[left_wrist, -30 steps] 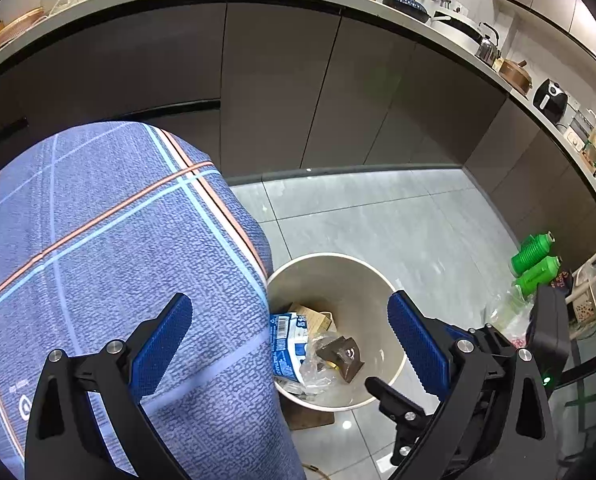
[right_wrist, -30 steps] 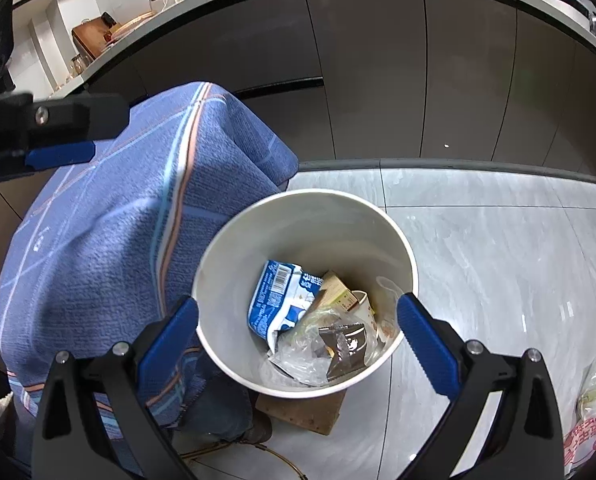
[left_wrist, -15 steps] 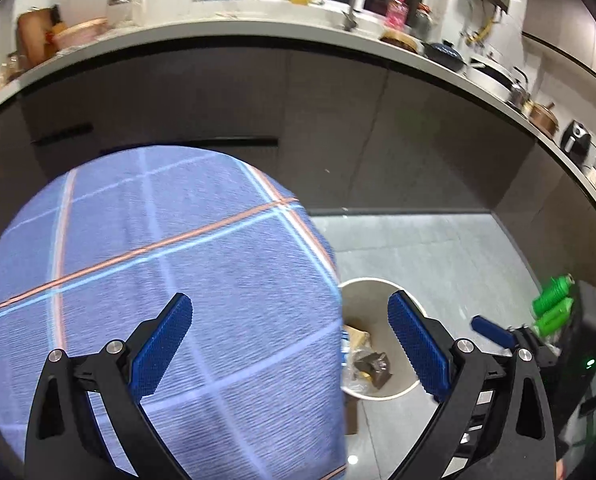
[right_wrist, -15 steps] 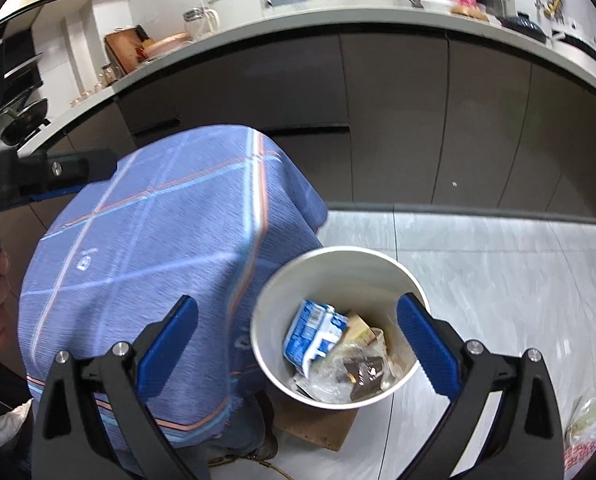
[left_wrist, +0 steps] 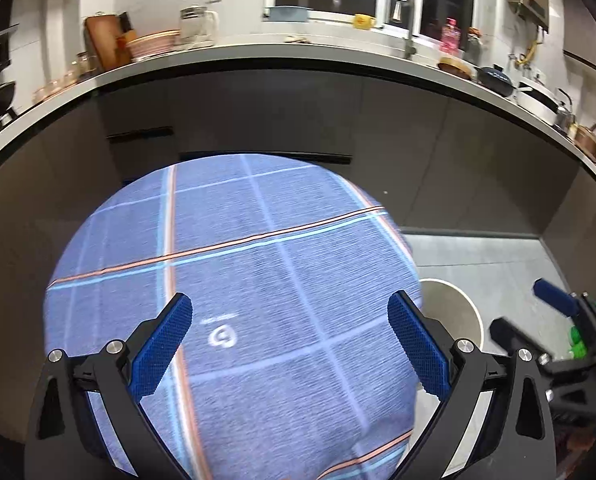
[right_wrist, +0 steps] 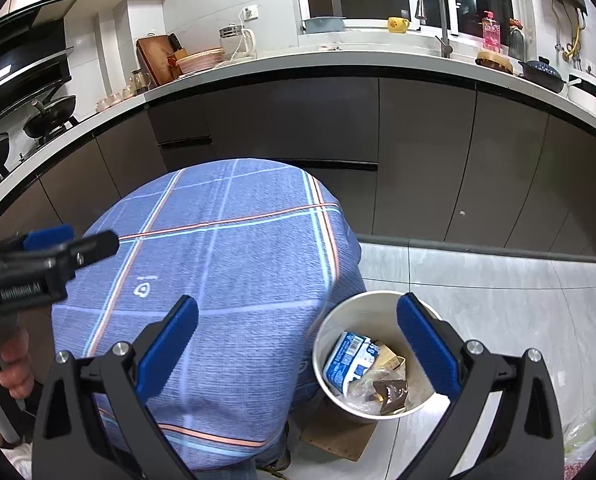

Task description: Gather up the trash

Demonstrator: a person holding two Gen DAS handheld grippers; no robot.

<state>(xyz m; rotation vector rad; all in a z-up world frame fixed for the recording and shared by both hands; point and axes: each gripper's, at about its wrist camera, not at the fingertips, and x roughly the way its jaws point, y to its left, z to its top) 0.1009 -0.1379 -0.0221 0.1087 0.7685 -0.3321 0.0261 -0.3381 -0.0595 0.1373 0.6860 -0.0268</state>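
Trash in bin between right fingers.

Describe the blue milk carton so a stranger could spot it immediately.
Find the round table under the blue plaid tablecloth; the white round trash bin stands on the floor beside it. Inside, the blue-and-white milk carton leans against the wall, the only blue piece among clear plastic and brown scraps.

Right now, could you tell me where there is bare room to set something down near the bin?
The blue checked tablecloth is bare across its whole top. The grey floor tiles between the white bin and the dark cabinets are also free. It is crowded inside the bin, with a blue carton and wrappers, and along the countertop.
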